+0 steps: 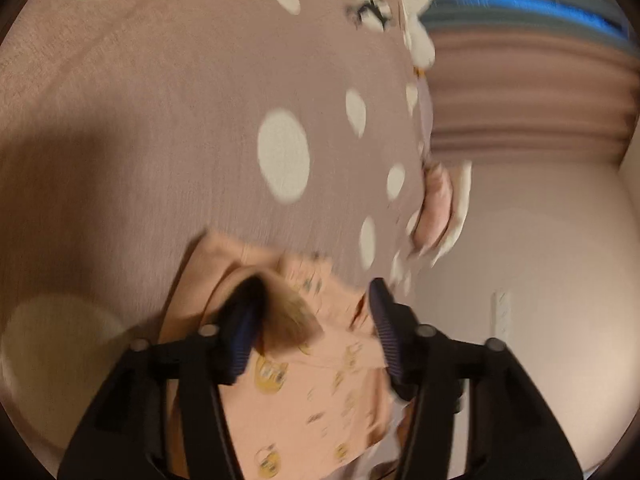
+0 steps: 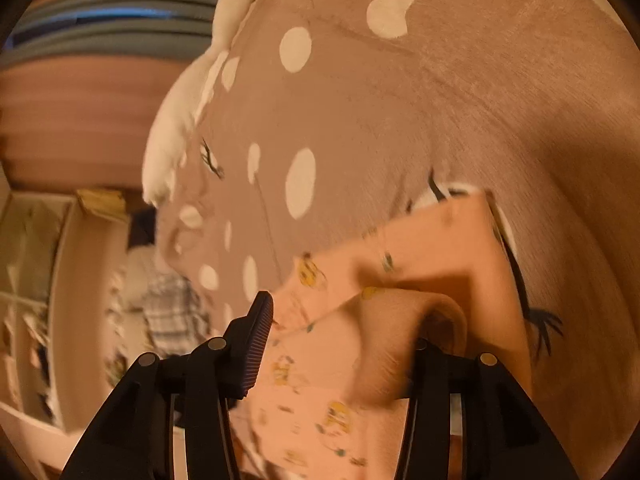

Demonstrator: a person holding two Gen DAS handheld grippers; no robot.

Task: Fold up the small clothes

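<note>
The left gripper [image 1: 316, 312] stands wide apart, a curl of the small peach cartoon-print garment [image 1: 320, 392] draped over its finger at 9 o'clock. The right gripper [image 2: 344, 340] is likewise spread, a fabric fold covering its 3 o'clock finger. Whether either truly pinches cloth is lost to blur. The garment lies on the mauve white-dotted blanket [image 2: 400, 128]; its long axis cannot be made out.

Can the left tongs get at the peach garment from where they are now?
Probably yes. The left tongs stand open right over the peach garment on the spotted bedspread, with a raised fold draped against one finger. Nothing else lies between; blur hides exact contact.
</note>
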